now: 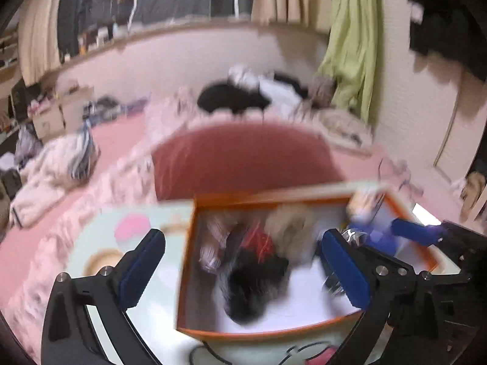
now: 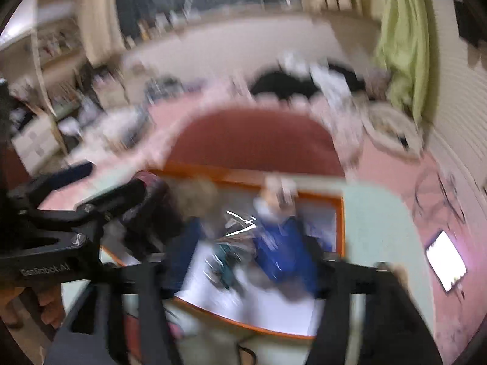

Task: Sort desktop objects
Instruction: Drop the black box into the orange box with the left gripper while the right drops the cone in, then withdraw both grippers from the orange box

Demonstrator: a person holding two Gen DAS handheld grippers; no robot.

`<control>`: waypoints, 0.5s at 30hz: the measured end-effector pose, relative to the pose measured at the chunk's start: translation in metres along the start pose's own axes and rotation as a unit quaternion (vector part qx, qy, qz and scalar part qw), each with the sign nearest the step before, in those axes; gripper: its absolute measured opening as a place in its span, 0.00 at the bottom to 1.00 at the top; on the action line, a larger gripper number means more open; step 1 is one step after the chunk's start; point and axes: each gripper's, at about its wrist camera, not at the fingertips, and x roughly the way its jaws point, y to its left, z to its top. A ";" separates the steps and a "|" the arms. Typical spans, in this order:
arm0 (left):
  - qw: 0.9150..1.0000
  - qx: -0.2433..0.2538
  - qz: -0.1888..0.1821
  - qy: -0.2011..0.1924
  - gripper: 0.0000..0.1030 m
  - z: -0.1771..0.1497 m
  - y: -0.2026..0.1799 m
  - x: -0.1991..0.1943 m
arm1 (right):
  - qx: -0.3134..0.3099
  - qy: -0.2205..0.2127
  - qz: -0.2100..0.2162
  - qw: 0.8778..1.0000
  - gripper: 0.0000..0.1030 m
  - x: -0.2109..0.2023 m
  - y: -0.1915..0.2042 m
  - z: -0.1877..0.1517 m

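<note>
An orange-rimmed box (image 1: 186,261) with a white floor sits on a pale green table. It holds several blurred items: a black furry thing (image 1: 249,289), a red packet (image 1: 257,240), a beige fluffy thing (image 1: 289,225) and a blue packet (image 1: 377,237). My left gripper (image 1: 243,261) is open, its fingers straddling the box's left part, empty. In the right wrist view the same box (image 2: 341,222) lies below my right gripper (image 2: 243,258), which is open over the blue packet (image 2: 280,249) and a clear wrapper (image 2: 231,255). The right gripper's blue finger also shows in the left wrist view (image 1: 417,231).
A red cushion (image 1: 243,161) lies behind the table on pink bedding with piled clothes. A lit phone or tablet (image 2: 446,261) lies on the pink surface at right. The left gripper's body (image 2: 61,228) crosses the right wrist view at left. A green cloth (image 1: 350,45) hangs on the wall.
</note>
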 end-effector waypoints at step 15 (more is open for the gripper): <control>0.999 -0.032 0.006 0.020 1.00 -0.037 0.011 -0.004 | -0.039 -0.036 -0.023 0.998 0.80 -0.018 0.000 -0.027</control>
